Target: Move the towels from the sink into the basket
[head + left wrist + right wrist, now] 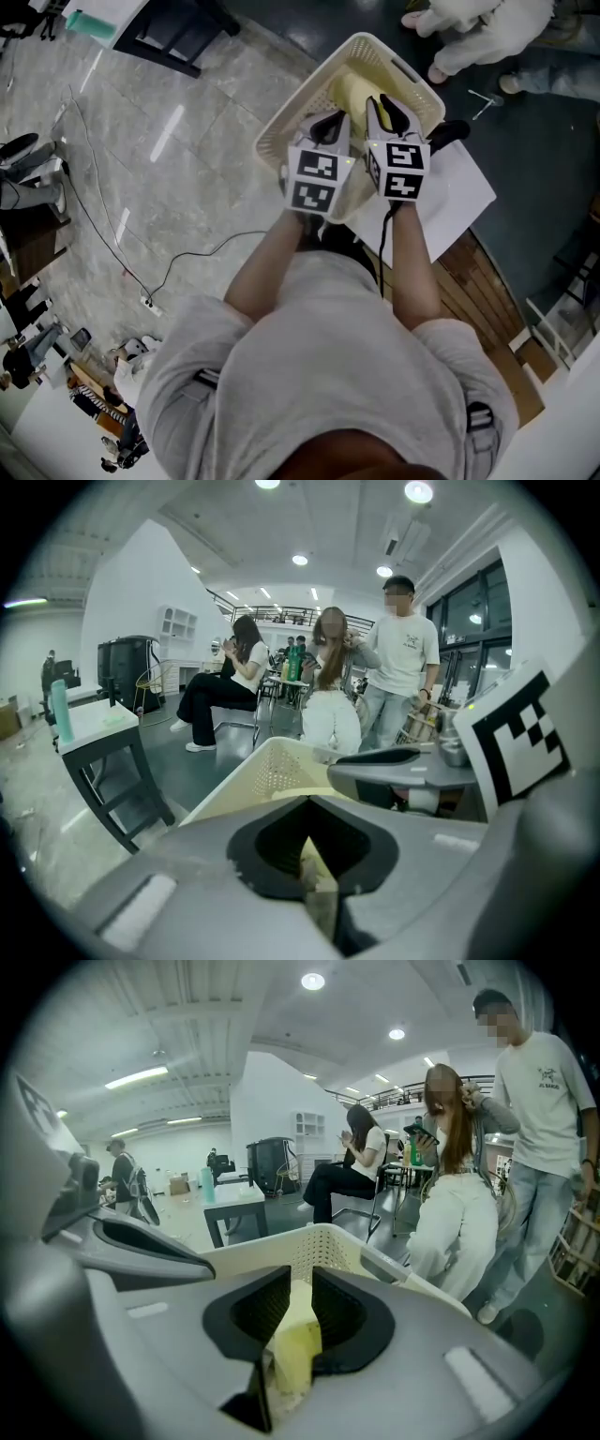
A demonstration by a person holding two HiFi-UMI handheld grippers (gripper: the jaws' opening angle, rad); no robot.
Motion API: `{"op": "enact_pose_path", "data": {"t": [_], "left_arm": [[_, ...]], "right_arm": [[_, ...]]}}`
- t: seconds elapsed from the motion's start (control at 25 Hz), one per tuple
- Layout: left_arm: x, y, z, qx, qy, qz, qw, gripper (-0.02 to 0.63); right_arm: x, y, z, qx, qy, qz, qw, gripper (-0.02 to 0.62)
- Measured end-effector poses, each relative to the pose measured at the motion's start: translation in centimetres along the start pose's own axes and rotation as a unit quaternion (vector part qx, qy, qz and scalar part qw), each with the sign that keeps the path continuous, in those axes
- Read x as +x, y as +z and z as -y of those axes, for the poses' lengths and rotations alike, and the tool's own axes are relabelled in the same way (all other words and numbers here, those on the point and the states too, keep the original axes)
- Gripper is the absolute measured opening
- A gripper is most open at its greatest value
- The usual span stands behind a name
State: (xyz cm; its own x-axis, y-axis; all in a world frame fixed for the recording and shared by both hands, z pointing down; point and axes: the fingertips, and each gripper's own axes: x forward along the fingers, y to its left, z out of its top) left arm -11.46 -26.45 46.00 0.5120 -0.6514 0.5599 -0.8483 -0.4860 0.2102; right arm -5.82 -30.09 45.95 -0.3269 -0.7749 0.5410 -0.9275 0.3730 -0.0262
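head view: both grippers side by side over the open basket point(281, 141), marker cubes up, tips angled down into it. left gripper point(328, 122) on the left, right gripper point(387, 111) just beside it with a narrow gap betw. them. yellow towel point(349, 89) lies inside the basket, at and ahead of the tips.

left gripper view: left gripper point(309, 841) jaws pressed together, with a thin strip of pale yellow towel point(317, 878) pinched betw. them. basket point(262, 771) rim and perforated wall just beyond.

right gripper view: right gripper point(298, 1293) jaws clamped on a thicker fold of towel point(295, 1344). cloth fills the gap and pads bear on it from both sides. basket point(323, 1239) wall directly ahead.

cannot tell whether the two grippers hold one towel or two.

basket stands partly on a white sheet point(459, 187), on the floor point(141, 141).

bkgd: several people point(459, 1194), standing and seated, near a table point(234, 1208).
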Motion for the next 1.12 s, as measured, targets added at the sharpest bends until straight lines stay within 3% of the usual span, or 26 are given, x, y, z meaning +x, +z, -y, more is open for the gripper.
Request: {"op": "enact_pose_path", "data": {"t": [0.2,0.68,0.92,1.12], "left_arm": [[-1.4,0.3,1.3,0.0,0.01,0.015,0.9998,0.02],[-6.2,2.1,5.5,0.004,0.031,0.075,0.9967,0.02],[-8.1,4.0,8.4,0.022,0.026,0.119,0.9923,0.02],[-8.5,4.7,10.8,0.028,0.014,0.133,0.9907,0.02]], "right_arm": [[-2.7,0.7,-0.1,-0.008,-0.011,0.029,0.999,0.006],[-11.6,3.5,-1.5,-0.035,-0.005,0.12,0.992,0.006],[-16.4,5.2,-1.4,-0.047,-0.014,0.18,0.983,0.005],[-19.3,6.2,-0.6,-0.055,-0.025,0.208,0.976,0.005]]}}
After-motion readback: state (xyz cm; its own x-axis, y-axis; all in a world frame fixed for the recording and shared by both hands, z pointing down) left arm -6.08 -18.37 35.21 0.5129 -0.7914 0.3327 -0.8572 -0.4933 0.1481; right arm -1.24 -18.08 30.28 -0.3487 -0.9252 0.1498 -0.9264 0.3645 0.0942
